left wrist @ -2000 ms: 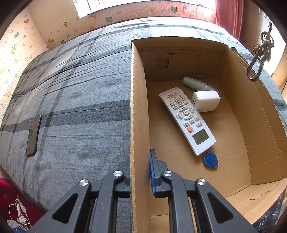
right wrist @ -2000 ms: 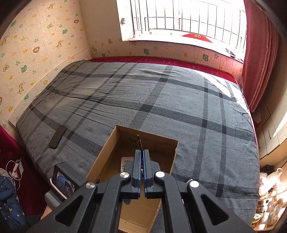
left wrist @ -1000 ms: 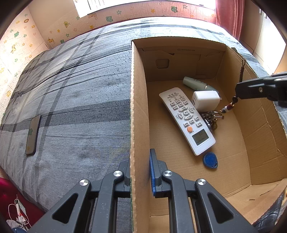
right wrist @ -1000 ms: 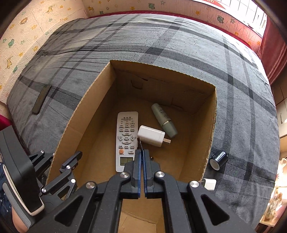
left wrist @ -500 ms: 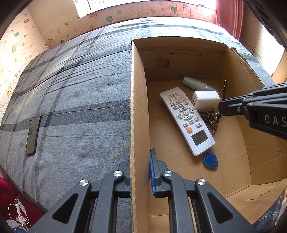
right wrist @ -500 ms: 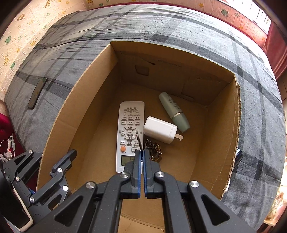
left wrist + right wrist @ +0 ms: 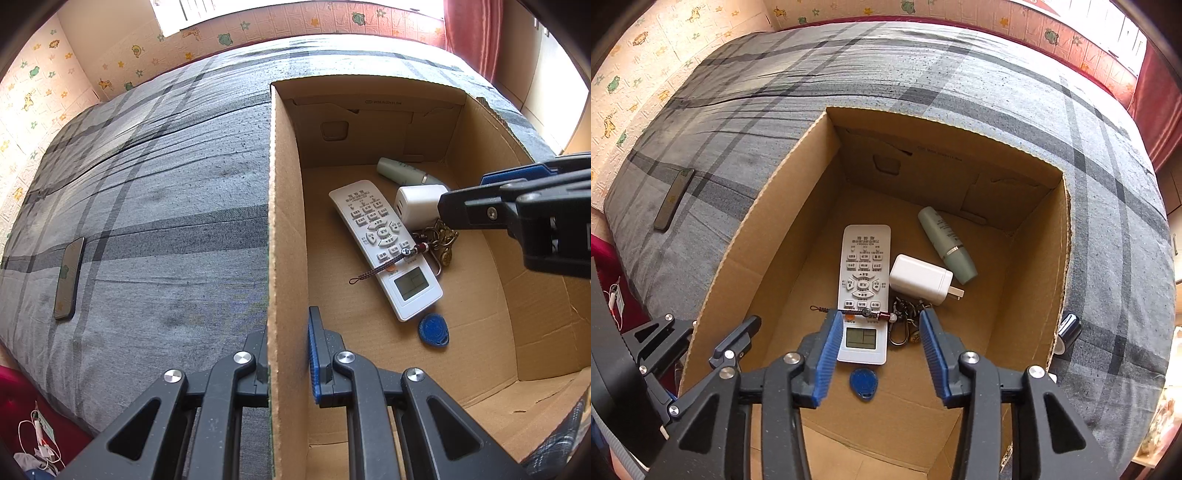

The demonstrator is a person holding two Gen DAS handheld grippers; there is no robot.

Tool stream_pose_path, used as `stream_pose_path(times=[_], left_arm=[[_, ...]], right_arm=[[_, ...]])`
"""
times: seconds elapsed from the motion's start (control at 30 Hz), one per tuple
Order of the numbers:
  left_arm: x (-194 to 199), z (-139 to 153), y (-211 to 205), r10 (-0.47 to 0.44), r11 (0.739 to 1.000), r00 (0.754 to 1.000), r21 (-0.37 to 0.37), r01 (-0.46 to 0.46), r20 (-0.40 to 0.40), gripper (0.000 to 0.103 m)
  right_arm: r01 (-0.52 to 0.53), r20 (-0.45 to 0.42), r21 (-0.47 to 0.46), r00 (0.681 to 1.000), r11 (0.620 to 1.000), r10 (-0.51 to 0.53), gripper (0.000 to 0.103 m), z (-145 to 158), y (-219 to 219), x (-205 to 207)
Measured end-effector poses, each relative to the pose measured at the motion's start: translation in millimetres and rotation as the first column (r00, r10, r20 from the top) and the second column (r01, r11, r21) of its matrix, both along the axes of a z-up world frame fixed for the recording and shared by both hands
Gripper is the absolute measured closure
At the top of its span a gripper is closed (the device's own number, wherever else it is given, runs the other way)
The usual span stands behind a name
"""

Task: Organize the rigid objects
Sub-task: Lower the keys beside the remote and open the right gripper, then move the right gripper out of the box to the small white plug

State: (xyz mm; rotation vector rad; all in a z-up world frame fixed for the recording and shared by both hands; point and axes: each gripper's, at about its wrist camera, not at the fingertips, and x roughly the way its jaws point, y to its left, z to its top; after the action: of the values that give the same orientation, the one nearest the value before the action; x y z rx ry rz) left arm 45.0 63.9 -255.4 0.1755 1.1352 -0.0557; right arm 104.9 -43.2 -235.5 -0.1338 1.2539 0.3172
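The left gripper is clamped on the cardboard box's near left wall. The right gripper is opening, nothing pressed between its pads; the keychain lies in the box, its cord across the white remote (button labels too small to read), just near of the charger

One cardboard box holds five things: one white remote control, one white charger plug, one pale green tube, one bunch of keys on a beaded cord and one blue key fob. Outside it, on the one grey plaid bed, lie one dark phone and one small black cylinder.
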Motion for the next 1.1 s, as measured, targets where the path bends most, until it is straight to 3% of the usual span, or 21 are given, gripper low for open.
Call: stream_pose_path(times=[0.1,0.33,0.53,0.7,1.1], left_arm=[[-0.1,0.2,-0.2,0.0,1.0,1.0,0.001,0.0,0.001,0.089],[0.5,0.9,0.6,0.0,1.0,1.0,0.002,0.0,0.0,0.089],[0.2,1.0,0.7,0.0,1.0,1.0,0.002,0.0,0.0,0.089],[0.2,1.2,0.6,0.002,1.0,1.0,0.002,-0.002,-0.001,0.089],[0.2,0.9,-0.4,0.004,1.0,1.0,0.009,-0.004,-0.003,0.089]], right_arm=[[0.008,0.013,0.001,1.0,1.0,-0.008,0.042,3.9,-1.3,-0.4],[0.015,0.043,0.009,0.999,1.0,-0.015,0.032,13.1,-1.2,-3.0],[0.021,0.055,0.017,0.998,1.0,-0.022,0.029,22.3,-4.6,-6.6],[0.03,0.077,0.026,0.996,0.999,-0.032,0.015,32.8,-10.3,-10.9],[0.085,0.128,0.058,0.988,0.995,-0.092,0.002,55.3,-34.3,-12.6]])
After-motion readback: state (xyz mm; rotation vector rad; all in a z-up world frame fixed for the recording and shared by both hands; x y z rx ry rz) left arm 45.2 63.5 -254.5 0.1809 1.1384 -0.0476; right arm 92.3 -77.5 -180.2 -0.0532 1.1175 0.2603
